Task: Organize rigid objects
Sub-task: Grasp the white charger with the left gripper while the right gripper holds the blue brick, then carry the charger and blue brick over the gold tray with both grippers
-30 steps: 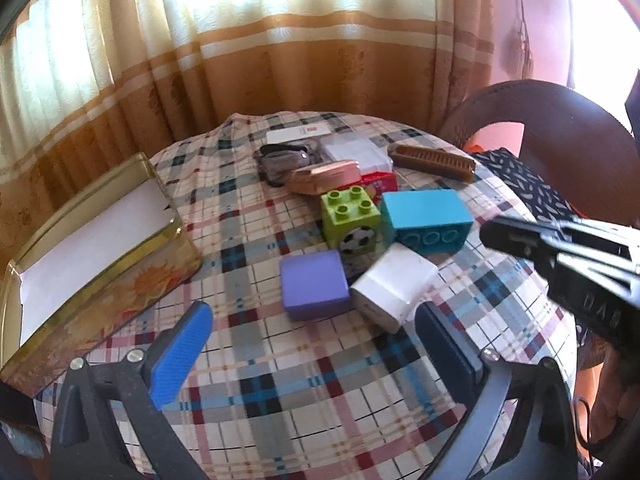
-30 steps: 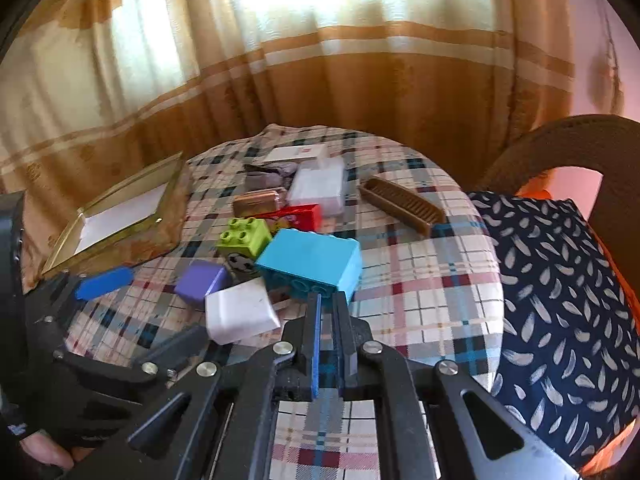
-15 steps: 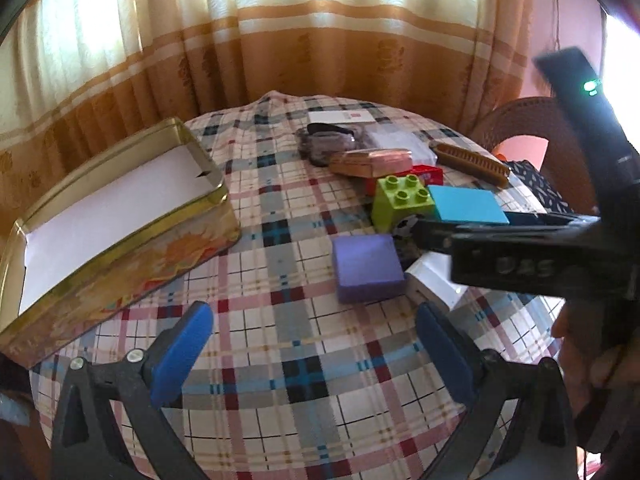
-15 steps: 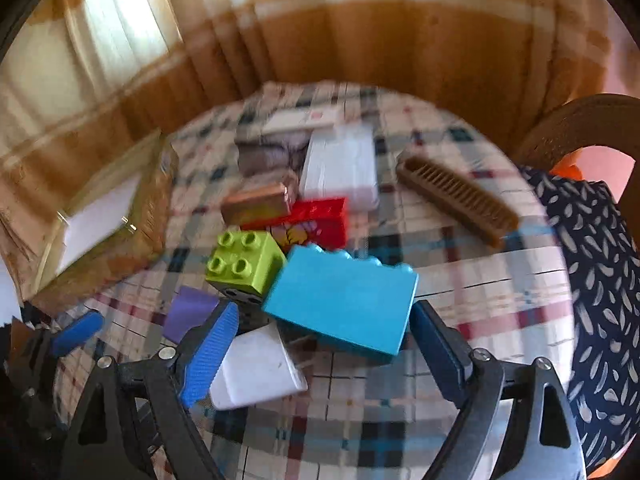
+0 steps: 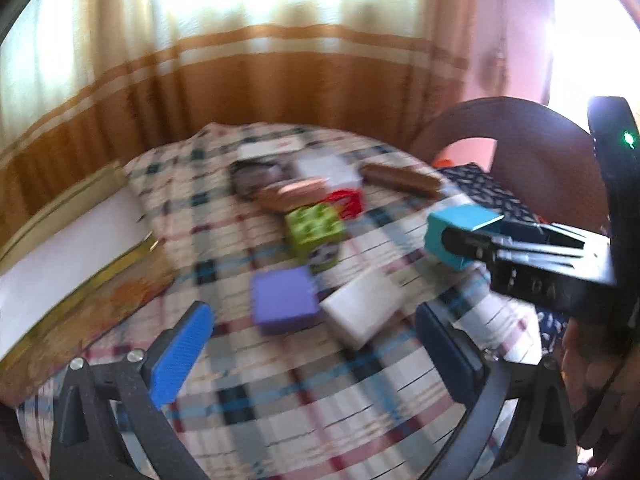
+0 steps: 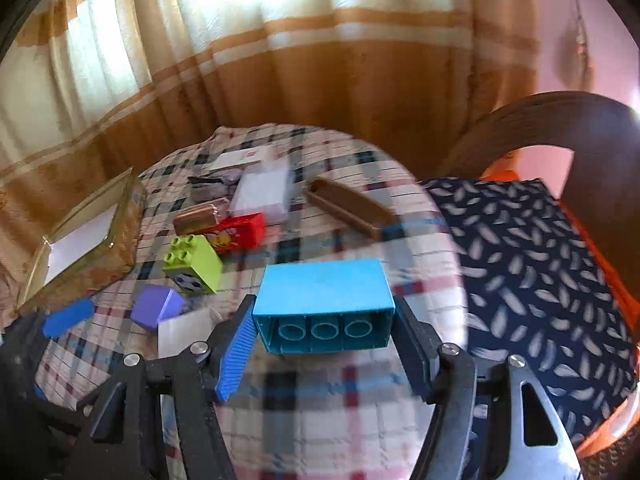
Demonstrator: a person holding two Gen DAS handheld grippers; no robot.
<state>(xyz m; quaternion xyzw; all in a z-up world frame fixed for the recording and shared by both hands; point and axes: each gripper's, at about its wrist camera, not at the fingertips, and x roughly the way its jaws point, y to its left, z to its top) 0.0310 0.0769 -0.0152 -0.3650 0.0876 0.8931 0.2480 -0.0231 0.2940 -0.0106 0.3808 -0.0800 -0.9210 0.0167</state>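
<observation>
Above the checked tablecloth (image 6: pixel 304 432), a turquoise hollow-bottomed brick (image 6: pixel 324 304) is clamped by the tilted-down right gripper (image 6: pixel 325 344), its jaws just closed inward.

A round table is covered by a plaid tablecloth (image 6: pixel 320 420) in white, red, blue and black checks. Behind the table hangs a pleated curtain (image 6: pixel 320 76), cream above and brown below, with pale horizontal stripes and bright backlight. To the right stands a chair with a curved dark brown backrest (image 6: pixel 560 120). On its seat lies a navy cushion (image 6: pixel 532 264) patterned with white leaf marks.
</observation>
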